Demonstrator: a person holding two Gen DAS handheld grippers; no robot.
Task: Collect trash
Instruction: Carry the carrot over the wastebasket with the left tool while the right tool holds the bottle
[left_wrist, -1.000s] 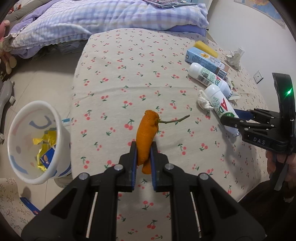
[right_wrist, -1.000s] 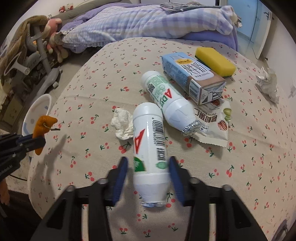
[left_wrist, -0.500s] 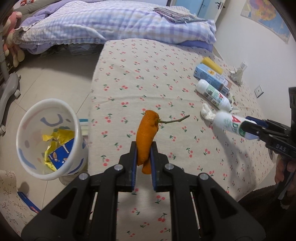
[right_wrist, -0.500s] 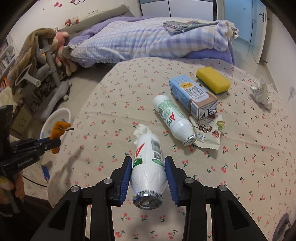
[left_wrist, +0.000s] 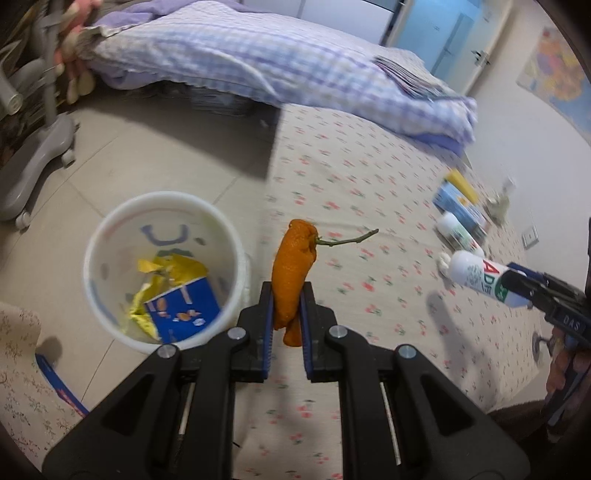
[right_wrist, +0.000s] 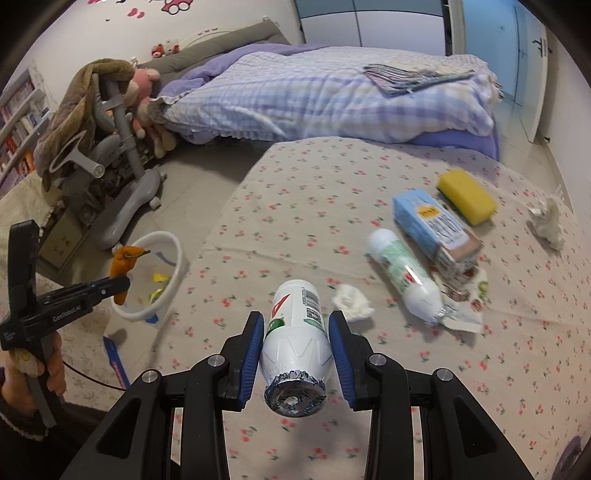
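Pinching an orange peel (left_wrist: 293, 273) between its closed fingers, our left gripper (left_wrist: 287, 325) hangs beside the white bin (left_wrist: 236, 258) on the floor. We see our right gripper (right_wrist: 296, 354) clamping a white bottle (right_wrist: 295, 332) above the cherry-print table (right_wrist: 295, 206), apart from the remaining litter.

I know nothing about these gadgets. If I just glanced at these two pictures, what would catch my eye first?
Probably the bright orange peel with its thin stalk, pinched in the left gripper beside the white trash bin on the floor, which holds yellow and blue wrappers. Next, the white drink bottle clamped in the right gripper above the cherry-print tablecloth, with another bottle, a blue carton and a yellow sponge lying further back.
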